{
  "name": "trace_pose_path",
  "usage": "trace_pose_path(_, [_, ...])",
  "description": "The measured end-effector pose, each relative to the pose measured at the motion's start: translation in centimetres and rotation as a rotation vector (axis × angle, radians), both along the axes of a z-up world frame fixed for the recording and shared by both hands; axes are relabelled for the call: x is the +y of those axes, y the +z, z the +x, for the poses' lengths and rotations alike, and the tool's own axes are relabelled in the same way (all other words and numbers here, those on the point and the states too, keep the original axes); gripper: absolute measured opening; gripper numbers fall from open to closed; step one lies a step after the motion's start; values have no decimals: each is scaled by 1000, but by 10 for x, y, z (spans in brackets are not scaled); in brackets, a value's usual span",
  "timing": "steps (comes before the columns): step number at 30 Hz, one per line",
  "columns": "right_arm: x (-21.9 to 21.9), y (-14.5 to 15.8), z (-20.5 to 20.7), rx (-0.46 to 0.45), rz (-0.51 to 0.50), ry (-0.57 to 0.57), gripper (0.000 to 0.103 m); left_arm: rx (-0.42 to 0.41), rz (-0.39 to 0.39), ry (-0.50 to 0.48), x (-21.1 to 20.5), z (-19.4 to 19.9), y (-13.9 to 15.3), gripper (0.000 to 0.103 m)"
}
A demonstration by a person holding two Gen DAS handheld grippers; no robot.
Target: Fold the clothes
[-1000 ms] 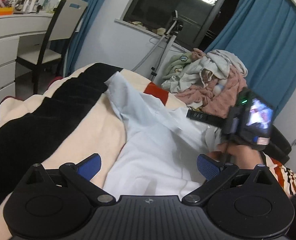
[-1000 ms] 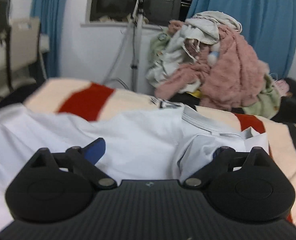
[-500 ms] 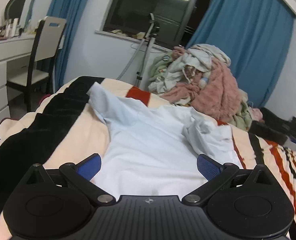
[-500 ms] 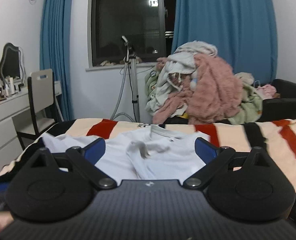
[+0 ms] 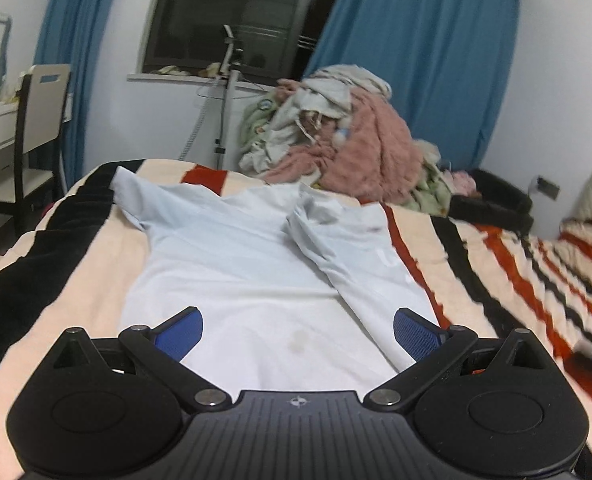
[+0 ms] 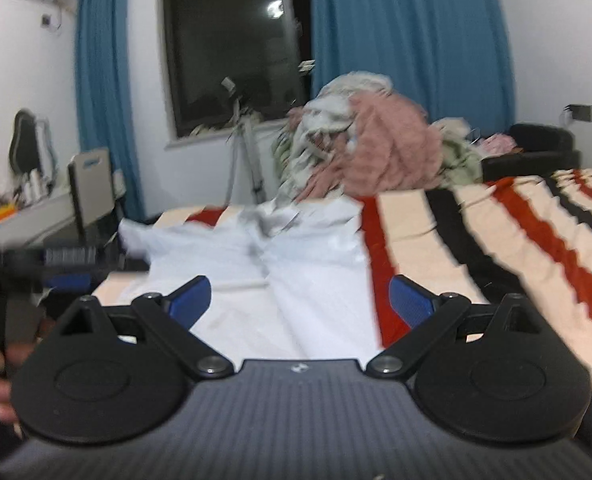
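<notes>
A pale blue T-shirt lies flat on the striped blanket. Its right side and sleeve are folded inward over the body, while its left sleeve stays spread out. My left gripper hovers open over the shirt's lower hem with nothing between its blue pads. In the right wrist view the same shirt lies ahead, blurred. My right gripper is open and empty above the shirt's lower right part. The left gripper and the hand holding it show at that view's left edge.
A heap of unfolded clothes, pink and pale, sits beyond the bed's far edge under the window. A tripod stand rises beside it. A chair and white desk stand at the left. A black armchair is at the right.
The right gripper let go of the shirt's right side, now folded inward, and drew back toward the hem. Both grippers have pulled back and now hover open over the shirt's lower end.
</notes>
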State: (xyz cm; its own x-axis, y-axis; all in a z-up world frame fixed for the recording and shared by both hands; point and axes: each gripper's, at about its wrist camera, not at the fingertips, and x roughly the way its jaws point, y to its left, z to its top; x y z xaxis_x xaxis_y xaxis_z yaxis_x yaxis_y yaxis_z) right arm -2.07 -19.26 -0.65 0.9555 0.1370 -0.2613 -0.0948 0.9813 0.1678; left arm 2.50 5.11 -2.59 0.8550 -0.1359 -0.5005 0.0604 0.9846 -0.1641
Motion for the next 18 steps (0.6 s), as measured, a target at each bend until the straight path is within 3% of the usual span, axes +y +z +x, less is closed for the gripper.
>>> trace_pose_path(4, [-54,25,-17,-100,119,-146,97,44,30,-78,-30,-7,-9,95])
trace_pose_path(7, [-95,31,-31,-138,177,-255,97,101,10,-173,-62,-12,-21,89])
trace_pose_path(13, [-148,9,-39,-99,267,-393,97,166,21,-369,-147,-22,-38,73])
trace_pose_path(18, [-157,-6,-35,-81,273,-395,97,179,15,-565,-227,-34,-58,64])
